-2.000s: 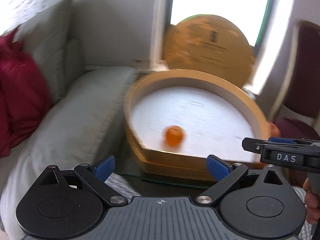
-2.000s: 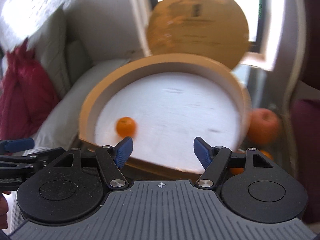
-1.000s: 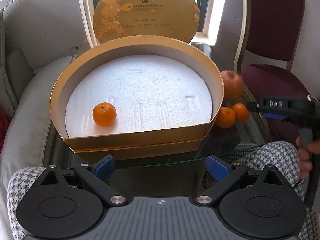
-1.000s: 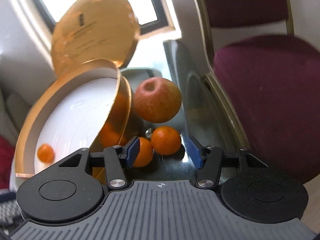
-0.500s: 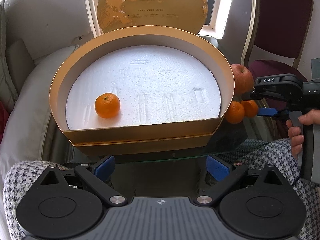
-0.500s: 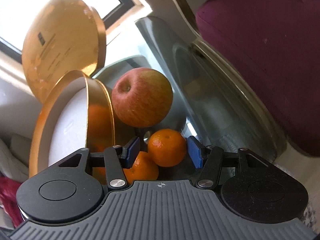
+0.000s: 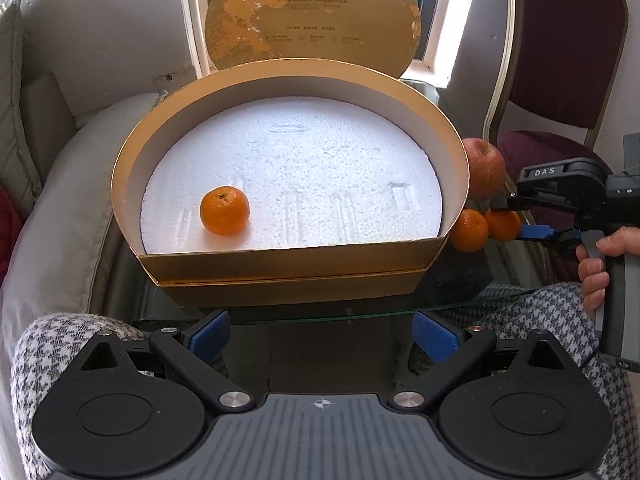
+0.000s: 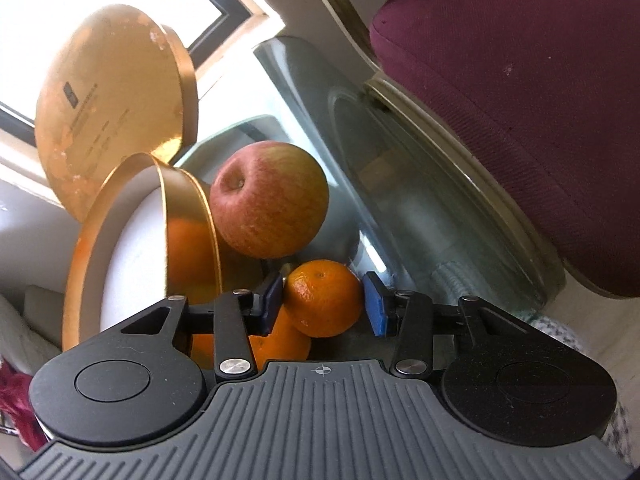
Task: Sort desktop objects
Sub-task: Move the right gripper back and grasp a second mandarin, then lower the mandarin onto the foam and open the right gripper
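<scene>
A gold round box [image 7: 280, 268] with a white foam floor stands on the glass table, and one mandarin [image 7: 224, 210] lies inside it at the left. Its gold lid [image 7: 312, 16] leans upright behind. To the right of the box are a red apple [image 8: 268, 200] and two mandarins. My right gripper [image 8: 322, 304] has its blue pads against both sides of the outer mandarin [image 8: 324, 300]. The other mandarin [image 8: 280, 344] lies just left of it, against the box wall [image 8: 188, 216]. My left gripper [image 7: 320, 336] is open, held back from the box's front, with nothing between its fingers.
The glass table's edge [image 7: 360, 312] runs just before the left gripper. A maroon chair [image 8: 520, 80] stands close on the right, a grey sofa cushion [image 7: 60, 220] on the left. A person's houndstooth-clad knees [image 7: 52, 352] are below, and a hand [image 7: 600, 264] holds the right gripper.
The right gripper swung from the box to the fruit at the right, went in around the outer mandarin, and its fingers narrowed onto it. The left gripper steadied facing the box.
</scene>
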{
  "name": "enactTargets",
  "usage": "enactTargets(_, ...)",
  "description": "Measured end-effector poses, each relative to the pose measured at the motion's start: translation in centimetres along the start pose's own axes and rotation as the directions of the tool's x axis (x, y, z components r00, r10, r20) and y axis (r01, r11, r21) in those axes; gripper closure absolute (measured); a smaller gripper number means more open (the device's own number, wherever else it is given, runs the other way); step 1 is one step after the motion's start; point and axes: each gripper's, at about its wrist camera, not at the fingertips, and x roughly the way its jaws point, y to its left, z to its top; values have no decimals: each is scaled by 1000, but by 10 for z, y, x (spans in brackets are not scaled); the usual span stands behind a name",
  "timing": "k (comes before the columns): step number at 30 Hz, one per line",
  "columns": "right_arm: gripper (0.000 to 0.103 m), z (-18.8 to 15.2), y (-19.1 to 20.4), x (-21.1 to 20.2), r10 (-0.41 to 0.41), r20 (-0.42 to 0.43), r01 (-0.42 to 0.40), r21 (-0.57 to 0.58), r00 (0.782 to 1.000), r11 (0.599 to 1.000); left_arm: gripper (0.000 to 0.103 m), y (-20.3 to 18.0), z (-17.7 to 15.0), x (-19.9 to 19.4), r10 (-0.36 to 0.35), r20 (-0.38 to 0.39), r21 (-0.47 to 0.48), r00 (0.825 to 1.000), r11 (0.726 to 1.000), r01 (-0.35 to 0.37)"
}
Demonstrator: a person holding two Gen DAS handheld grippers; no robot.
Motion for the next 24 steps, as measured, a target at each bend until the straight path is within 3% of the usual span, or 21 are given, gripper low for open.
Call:
enactTargets(7, 58, -5, 22, -40, -8, 83, 14, -72, 997, 997, 4, 15, -4, -19, -25, 51, -46, 998, 999, 28)
enactTargets(12, 58, -17, 81, -68, 95, 133, -61, -241, 987, 969, 4, 41, -3, -37, -5, 121, -105, 993, 994, 18)
enactTargets(17, 58, -41, 144, -48, 161, 31, -137, -384, 987, 913, 4, 76, -5, -50, 45, 165, -183, 985, 983, -15)
enactTargets(24, 58, -86, 208, 17, 95, -164, -168, -516, 982, 840, 4, 121, -13, -51, 104, 154, -305, 983, 951, -52)
